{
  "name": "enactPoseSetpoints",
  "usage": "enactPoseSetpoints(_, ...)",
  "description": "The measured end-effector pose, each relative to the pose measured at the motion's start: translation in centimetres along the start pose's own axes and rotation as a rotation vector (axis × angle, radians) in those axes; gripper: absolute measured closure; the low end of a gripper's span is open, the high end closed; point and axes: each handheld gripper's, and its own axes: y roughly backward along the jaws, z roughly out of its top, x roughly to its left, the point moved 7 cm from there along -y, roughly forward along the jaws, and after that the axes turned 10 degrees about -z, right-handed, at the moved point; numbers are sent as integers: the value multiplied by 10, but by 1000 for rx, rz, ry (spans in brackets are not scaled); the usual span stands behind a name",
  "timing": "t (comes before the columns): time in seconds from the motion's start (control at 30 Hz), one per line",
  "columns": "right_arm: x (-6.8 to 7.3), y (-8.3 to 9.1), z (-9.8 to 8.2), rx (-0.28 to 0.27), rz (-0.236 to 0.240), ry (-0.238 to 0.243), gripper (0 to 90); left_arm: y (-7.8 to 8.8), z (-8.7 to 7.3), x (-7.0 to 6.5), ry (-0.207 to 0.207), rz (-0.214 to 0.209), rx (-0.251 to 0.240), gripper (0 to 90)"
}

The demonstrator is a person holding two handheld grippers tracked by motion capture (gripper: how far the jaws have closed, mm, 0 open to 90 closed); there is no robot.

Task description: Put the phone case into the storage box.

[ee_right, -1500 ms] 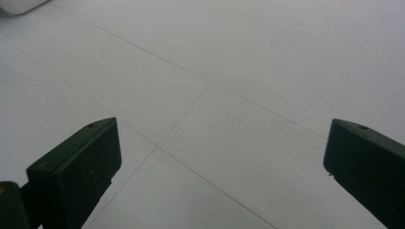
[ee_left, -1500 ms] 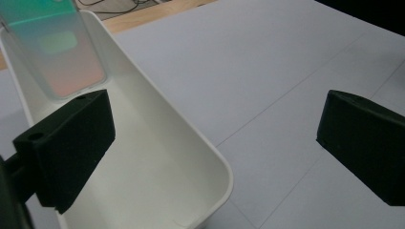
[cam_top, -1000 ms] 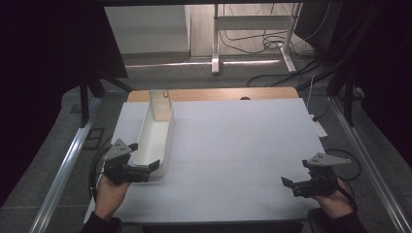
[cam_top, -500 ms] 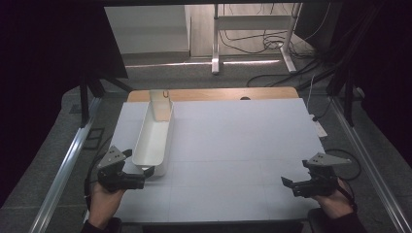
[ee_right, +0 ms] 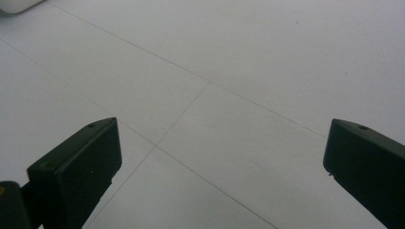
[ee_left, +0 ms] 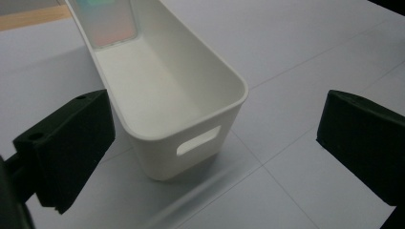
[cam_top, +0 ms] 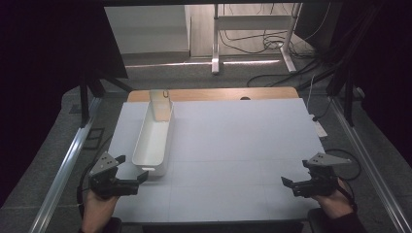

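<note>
Bin: long white plastic bin (cam_top: 154, 138), empty, lying lengthwise from the upper middle-left of the high view down toward lower left; its near end has a slot handle (ee_left: 198, 140), seen centre in the left gripper view.
Bin, far end: a pale translucent insert (cam_top: 161, 103) stands upright inside it, near the wooden table edge (cam_top: 218, 94).
Left gripper: left gripper (cam_top: 127, 179), lower left of the high view, jaws spread wide with nothing between them; the bin's near end sits just beyond the jaw tips, apart from them.
Left gripper, change: a second ago it sat higher in the frame, against the bin's near end; it has since drawn back toward the bottom edge.
Bin, change: position unchanged across the three high views.
Right gripper: right gripper (cam_top: 297, 186), lower right of the high view, jaws spread wide over bare surface, well apart from the bin; place unchanged.
Surface: white table cover (cam_top: 243, 141) with faint grid lines.
</note>
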Motion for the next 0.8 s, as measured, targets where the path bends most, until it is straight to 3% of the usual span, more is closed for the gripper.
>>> enactPoseSetpoints(0.8, 0, -1, 0, 3, -1, 3, 0, 17, -22, 1, 32, 52, 21, 0)
